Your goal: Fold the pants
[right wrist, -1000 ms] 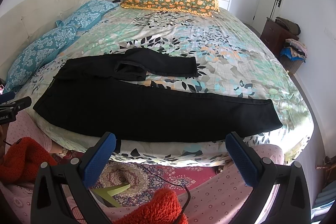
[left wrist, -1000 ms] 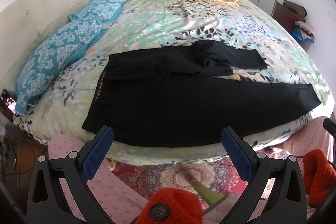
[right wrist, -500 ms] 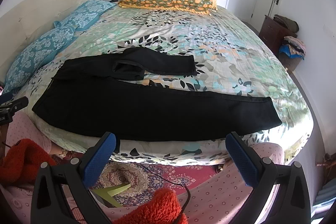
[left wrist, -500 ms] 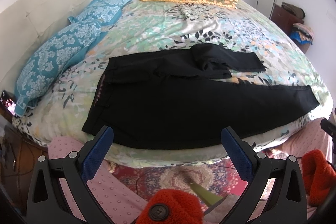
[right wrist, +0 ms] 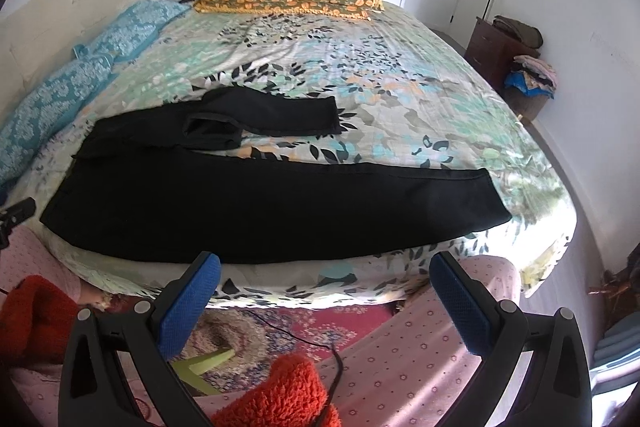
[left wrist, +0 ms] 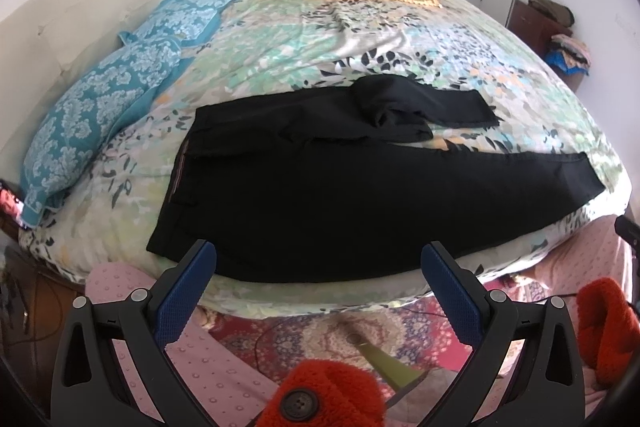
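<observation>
Black fabric pants (left wrist: 360, 195) lie spread along the near edge of the floral-sheeted bed (left wrist: 360, 39); we hold our left gripper (left wrist: 319, 259) and right gripper (right wrist: 325, 273) wide apart, empty, short of them.

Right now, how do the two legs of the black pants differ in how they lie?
The near leg lies flat and straight, reaching the bed's right edge. The far leg is doubled back on itself, bunched, and ends much shorter. Both are black and join at the waistband on the left.
</observation>
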A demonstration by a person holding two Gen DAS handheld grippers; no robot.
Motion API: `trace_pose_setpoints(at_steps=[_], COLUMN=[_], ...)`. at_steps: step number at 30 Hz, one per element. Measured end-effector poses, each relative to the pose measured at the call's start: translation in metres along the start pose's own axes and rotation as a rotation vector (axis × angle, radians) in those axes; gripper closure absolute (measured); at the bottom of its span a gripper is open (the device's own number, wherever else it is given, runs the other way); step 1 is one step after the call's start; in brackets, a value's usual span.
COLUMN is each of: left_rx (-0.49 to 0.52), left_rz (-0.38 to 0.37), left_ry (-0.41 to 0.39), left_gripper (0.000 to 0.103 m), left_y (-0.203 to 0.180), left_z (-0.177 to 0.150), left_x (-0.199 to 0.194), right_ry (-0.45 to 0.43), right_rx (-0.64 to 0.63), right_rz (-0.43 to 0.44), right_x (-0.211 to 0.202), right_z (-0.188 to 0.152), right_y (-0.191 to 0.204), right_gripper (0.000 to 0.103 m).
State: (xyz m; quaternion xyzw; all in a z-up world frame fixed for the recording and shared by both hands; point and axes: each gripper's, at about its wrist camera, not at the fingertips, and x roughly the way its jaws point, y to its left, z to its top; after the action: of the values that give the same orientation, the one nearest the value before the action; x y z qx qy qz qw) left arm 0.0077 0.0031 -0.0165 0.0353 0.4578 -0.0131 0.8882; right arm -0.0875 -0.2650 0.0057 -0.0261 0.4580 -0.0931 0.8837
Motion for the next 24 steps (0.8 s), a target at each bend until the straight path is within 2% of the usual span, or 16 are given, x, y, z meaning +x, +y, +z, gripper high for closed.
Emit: trace_pose_setpoints(at_steps=[15,24], left_rx=[-0.012,0.004], left_rz=[0.018,0.024], left_ry=[0.022,0.044], left_gripper=[0.001,0.001], left_y=[0.004,0.0], left_z=[-0.001,-0.002], left_x=[0.005,0.01], right_ry=[0.025,0.026], right_rx=[-0.112,-0.14], right_rz=[-0.058,-0.036], right_x=[0.006,0.008], right_z=[0.003,0.002], right_y=[0.023,0.028], right_gripper=[0.0,0.0])
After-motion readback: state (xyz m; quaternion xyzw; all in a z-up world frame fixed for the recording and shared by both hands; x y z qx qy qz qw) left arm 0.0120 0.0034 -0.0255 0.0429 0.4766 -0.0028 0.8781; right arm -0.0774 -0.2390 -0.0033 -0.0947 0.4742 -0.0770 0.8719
